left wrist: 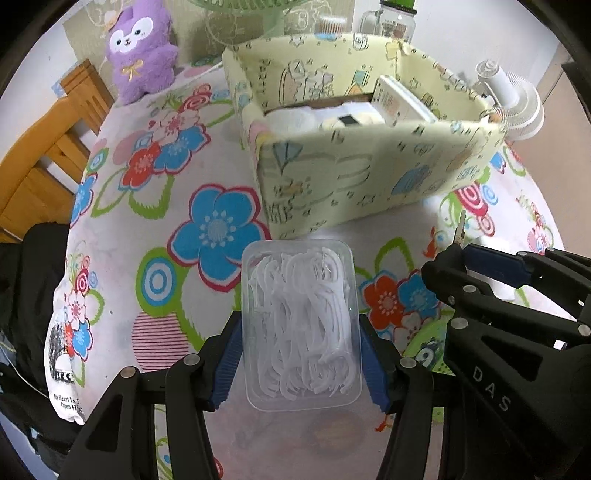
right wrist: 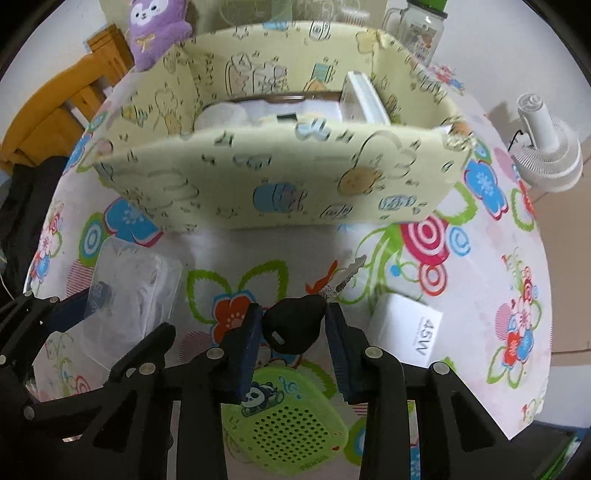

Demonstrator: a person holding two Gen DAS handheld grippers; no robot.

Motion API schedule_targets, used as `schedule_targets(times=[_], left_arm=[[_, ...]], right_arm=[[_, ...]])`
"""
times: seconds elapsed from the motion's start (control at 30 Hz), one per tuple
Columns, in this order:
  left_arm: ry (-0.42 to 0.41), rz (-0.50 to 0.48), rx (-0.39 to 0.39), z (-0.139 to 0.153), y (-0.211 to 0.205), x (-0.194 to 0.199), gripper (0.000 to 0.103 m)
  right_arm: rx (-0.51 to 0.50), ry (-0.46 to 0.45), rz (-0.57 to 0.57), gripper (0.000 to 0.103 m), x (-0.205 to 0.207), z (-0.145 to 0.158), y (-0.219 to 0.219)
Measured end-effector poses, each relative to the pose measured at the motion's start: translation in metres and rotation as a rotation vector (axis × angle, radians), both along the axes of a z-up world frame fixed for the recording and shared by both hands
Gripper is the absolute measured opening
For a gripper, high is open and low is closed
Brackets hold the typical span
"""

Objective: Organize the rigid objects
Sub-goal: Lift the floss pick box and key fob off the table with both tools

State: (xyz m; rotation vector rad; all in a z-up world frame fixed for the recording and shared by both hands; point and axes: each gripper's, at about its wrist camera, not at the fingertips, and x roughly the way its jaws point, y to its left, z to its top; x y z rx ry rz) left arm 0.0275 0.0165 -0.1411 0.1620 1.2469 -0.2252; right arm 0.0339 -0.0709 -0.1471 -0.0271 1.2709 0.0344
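Observation:
My left gripper [left wrist: 301, 363] is shut on a clear plastic box of white floss picks [left wrist: 301, 325], its blue pads pressing both long sides. My right gripper [right wrist: 293, 334] is shut on the black head of a key [right wrist: 295, 325], held a little above the table; the metal blade [right wrist: 347, 275] points up and to the right. In the left wrist view the right gripper [left wrist: 491, 266] shows at the right edge with the key blade [left wrist: 460, 229] sticking out. The yellow patterned storage box [left wrist: 369, 155] [right wrist: 280, 177] stands just behind both, with white items inside.
A green perforated panda case [right wrist: 288, 417] and a white 45W charger [right wrist: 406, 325] lie under and right of my right gripper. A purple plush [left wrist: 142, 48], a glass jar [right wrist: 421, 29] and a white fan [right wrist: 546, 147] stand at the back. Wooden chair [left wrist: 44, 147] at left.

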Motion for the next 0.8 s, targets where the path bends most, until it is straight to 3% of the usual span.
schedule_targets(times=[0.8], left_arm=[[-0.109, 0.002, 0.015, 0.063, -0.027, -0.010, 0.060]], right_arm=[[0.030, -0.104, -0.013, 0.037, -0.009, 0.068, -0.036]])
